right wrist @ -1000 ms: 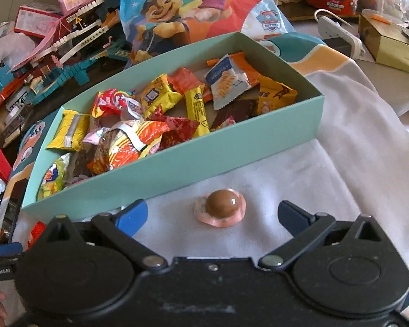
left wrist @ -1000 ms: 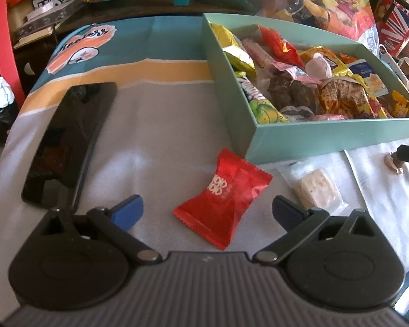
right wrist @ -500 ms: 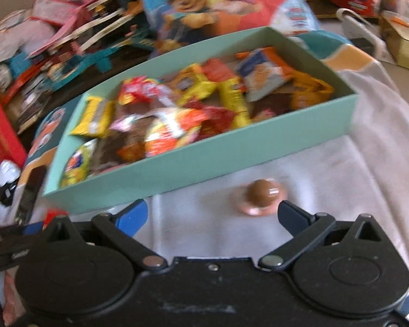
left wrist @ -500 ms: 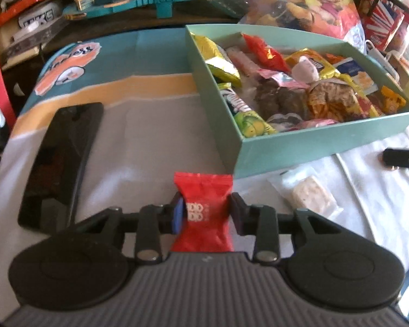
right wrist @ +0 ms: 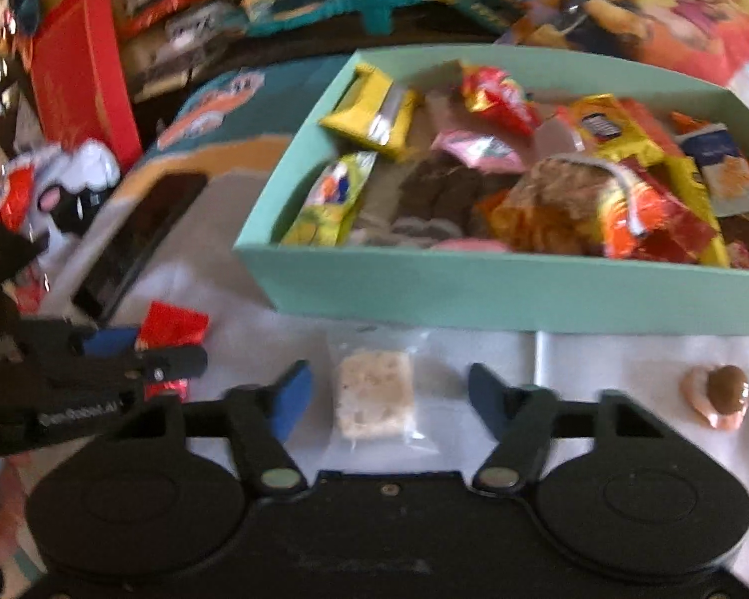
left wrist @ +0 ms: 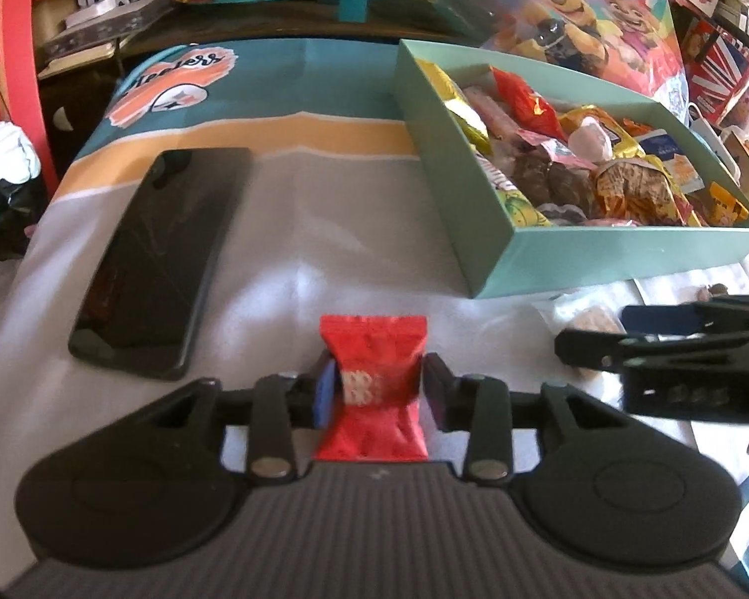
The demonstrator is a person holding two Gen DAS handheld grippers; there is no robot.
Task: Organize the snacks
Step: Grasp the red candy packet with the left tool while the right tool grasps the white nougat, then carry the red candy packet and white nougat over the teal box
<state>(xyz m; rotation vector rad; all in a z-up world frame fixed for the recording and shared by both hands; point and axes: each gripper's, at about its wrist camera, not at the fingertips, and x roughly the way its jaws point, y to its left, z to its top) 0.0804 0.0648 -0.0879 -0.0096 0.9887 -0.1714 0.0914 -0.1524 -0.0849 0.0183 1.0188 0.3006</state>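
My left gripper [left wrist: 379, 389] holds a red snack packet [left wrist: 374, 349] between its pads, just above the cloth; its jaws are easing open a little. My right gripper [right wrist: 389, 399] straddles a pale square snack in a clear wrapper [right wrist: 374, 399] lying on the cloth. Its jaws are closing and the pads do not touch the snack. A teal box [right wrist: 474, 294] full of mixed snacks stands just beyond both grippers. In the left wrist view the right gripper [left wrist: 594, 332] reaches in from the right, over the pale snack [left wrist: 591, 319].
A black phone [left wrist: 165, 254] lies flat on the cloth to the left. A chocolate ball on a pink wrapper [right wrist: 724, 394] sits right of the right gripper. Toys, a red box [right wrist: 75, 75] and a cartoon-printed bag [left wrist: 599, 5] crowd the far side.
The left gripper shut on the red packet and raised it off the cloth. The right gripper swung left from the chocolate ball to the pale wrapped snack, and its jaws narrowed.
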